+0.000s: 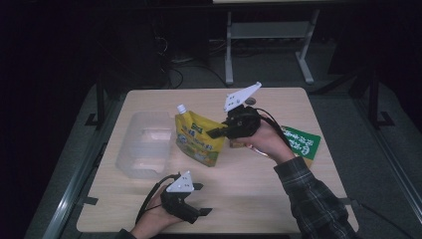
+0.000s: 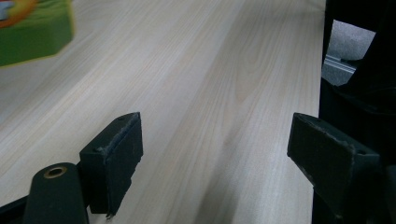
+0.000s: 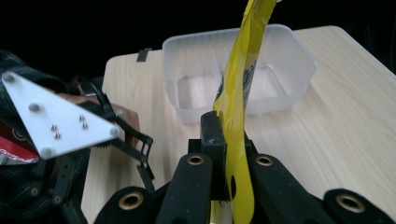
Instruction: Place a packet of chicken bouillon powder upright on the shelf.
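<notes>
Two black jaws of the right gripper (image 3: pixel 224 154) were squeezed tight on the edge of a soft yellow plastic pouch with a white cap (image 1: pixel 197 138). The thin flat seam of the pouch sat right between the pads, and the rest of it stood up tall in front of them. The pouch hung up off the light wooden table (image 1: pixel 259 184), near the middle, tipped a little, with its cap at the top left.

Just past the pouch sat a clear plastic tub with walls inside it (image 1: pixel 143 144). It looked empty. I think the pouch was meant to go in there.

The left gripper (image 1: pixel 199 199) lay low on the table close to the person's side. Its jaws stood wide open with nothing between them but bare wood.

A flat green packet (image 1: pixel 301 142) lay on the table behind the right hand (image 1: pixel 266 142).

The pouch looked floppy and smooth, so I think it could slip or swing. It seemed full and a bit heavy at the bottom. The flat sealed edge looked like the best place to pinch it, since the fat middle would squish and slide.
</notes>
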Demonstrator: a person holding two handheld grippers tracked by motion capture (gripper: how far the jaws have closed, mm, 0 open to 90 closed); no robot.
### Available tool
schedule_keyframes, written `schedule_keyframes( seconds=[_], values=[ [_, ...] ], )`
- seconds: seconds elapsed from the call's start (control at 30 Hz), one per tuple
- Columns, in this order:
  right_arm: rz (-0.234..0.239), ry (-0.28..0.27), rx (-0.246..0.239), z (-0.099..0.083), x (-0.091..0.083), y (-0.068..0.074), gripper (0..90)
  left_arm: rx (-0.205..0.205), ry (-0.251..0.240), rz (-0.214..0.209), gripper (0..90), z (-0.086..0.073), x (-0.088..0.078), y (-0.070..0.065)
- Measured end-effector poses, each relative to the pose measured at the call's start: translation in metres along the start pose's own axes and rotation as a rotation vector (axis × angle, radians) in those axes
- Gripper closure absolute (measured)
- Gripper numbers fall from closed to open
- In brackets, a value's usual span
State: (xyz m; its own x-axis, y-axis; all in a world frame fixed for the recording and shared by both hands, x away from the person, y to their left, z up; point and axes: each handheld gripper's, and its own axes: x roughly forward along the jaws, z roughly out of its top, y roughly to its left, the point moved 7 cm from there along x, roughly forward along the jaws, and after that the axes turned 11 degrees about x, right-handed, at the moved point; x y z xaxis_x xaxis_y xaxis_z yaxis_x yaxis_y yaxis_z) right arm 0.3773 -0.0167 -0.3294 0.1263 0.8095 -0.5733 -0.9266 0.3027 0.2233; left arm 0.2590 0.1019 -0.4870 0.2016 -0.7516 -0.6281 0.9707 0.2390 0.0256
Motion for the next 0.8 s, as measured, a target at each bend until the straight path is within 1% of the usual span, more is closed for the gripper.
schedule_keyframes(
  seconds=[0.03,0.1,0.17,0.23,0.37,0.43,0.5,0.53,0.63,0.8],
  values=[
    [0.005,-0.003,-0.012,0.003,0.002,0.000,90.0,0.003,0.000,-0.001,17.6,0.000,0.000,0.000],
    [0.018,-0.007,-0.003,0.008,0.005,0.003,90.0,-0.003,-0.006,-0.002,17.7,0.000,0.001,-0.001],
    [0.023,-0.006,-0.009,0.013,0.008,0.005,90.0,0.008,0.004,-0.003,17.7,0.000,0.001,0.000],
    [0.032,-0.005,-0.007,0.019,0.012,0.008,90.0,0.007,0.003,-0.007,17.6,0.000,0.002,-0.001],
    [0.049,-0.010,-0.026,0.028,0.019,0.011,90.0,0.009,0.005,-0.006,17.6,0.000,0.002,-0.001],
    [0.053,-0.007,-0.019,0.030,0.021,0.013,90.0,0.014,0.012,-0.005,17.6,-0.001,0.001,0.000],
    [0.070,-0.012,-0.010,0.039,0.028,0.016,90.0,0.011,0.008,-0.004,17.6,-0.001,0.001,0.000],
    [0.068,-0.010,-0.018,0.041,0.030,0.016,90.0,0.005,0.003,-0.005,17.7,0.000,0.001,-0.001],
    [0.080,-0.011,-0.016,0.049,0.038,0.018,90.0,0.024,0.013,-0.006,17.6,-0.001,0.001,0.000],
    [0.098,-0.006,-0.014,0.059,0.054,0.021,89.9,0.034,0.017,-0.007,17.6,-0.001,0.002,0.000]
  ],
)
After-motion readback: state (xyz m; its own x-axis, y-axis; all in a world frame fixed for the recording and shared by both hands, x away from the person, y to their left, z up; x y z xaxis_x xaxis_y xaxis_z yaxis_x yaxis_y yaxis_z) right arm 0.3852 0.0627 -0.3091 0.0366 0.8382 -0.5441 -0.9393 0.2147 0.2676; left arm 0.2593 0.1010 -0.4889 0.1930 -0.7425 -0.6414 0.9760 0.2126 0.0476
